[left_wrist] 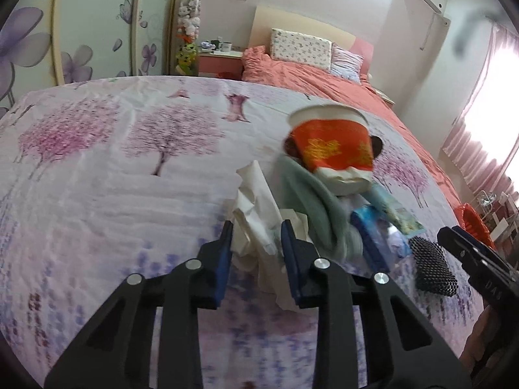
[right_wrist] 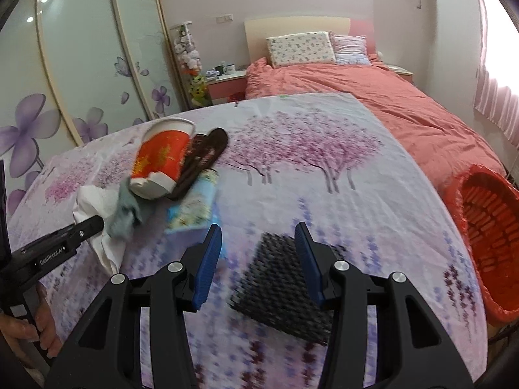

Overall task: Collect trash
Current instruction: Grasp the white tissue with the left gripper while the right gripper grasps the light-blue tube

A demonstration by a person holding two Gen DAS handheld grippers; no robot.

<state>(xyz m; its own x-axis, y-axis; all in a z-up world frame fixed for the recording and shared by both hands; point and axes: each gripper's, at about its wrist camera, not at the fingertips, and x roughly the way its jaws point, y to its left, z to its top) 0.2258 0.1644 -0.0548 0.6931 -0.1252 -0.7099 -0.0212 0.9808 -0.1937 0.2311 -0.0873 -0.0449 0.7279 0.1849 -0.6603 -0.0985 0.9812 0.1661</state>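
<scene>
Left hand-held gripper (left_wrist: 256, 231) pinches crumpled tissue (left_wrist: 251, 207); right hand-held gripper (right_wrist: 259, 233) half-wide, black mesh pad (right_wrist: 285, 272) blurred.

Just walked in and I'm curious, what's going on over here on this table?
A person is clearing trash with a tool in each hand. The left tool has crumpled white paper between its fingers. The right tool straddles a black mesh piece. A red basket waits at the table's edge; the paper cup is untouched.
</scene>
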